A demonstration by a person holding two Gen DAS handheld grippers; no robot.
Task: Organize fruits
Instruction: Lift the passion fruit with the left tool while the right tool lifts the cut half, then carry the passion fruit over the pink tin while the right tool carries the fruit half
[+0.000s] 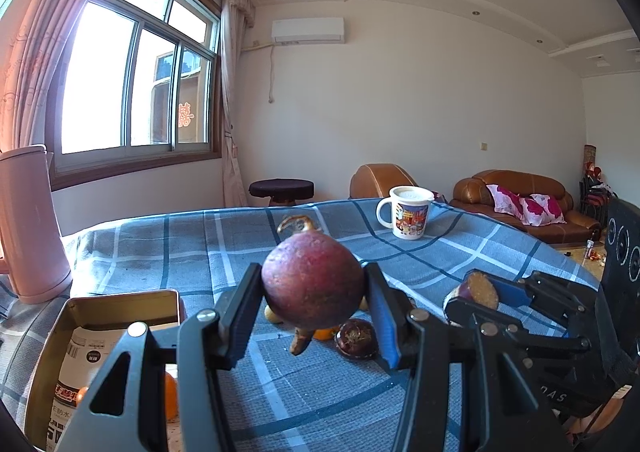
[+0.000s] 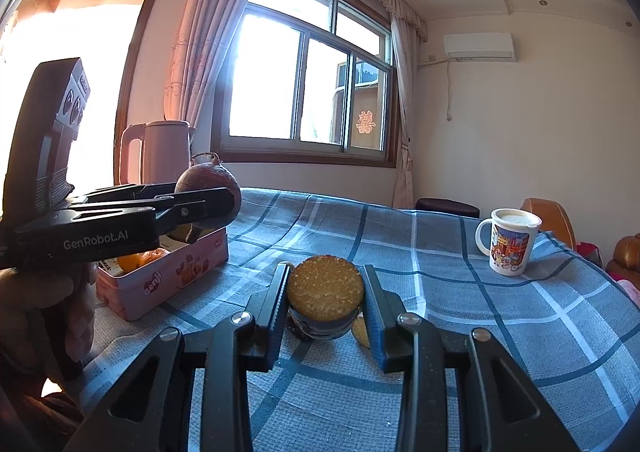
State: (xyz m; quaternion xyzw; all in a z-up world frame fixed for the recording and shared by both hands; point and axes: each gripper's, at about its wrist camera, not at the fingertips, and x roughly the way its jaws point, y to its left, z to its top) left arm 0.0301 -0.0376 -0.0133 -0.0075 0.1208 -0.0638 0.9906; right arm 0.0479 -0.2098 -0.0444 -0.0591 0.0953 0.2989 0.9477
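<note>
Blue plaid tablecloth; pink tin; dark maroon fruit; tan-faced, possibly purple-skinned halved fruit.

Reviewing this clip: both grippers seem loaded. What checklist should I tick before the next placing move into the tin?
1. Left gripper shut on whole purple fruit: ok.
2. Right gripper shut on halved fruit: ok.
3. Tin box open: ok.
4. Free room in tin beside the oranges: cannot tell.
5. Whole fruit above tin in right view: ok.
6. Mug away from the path: ok.
</note>
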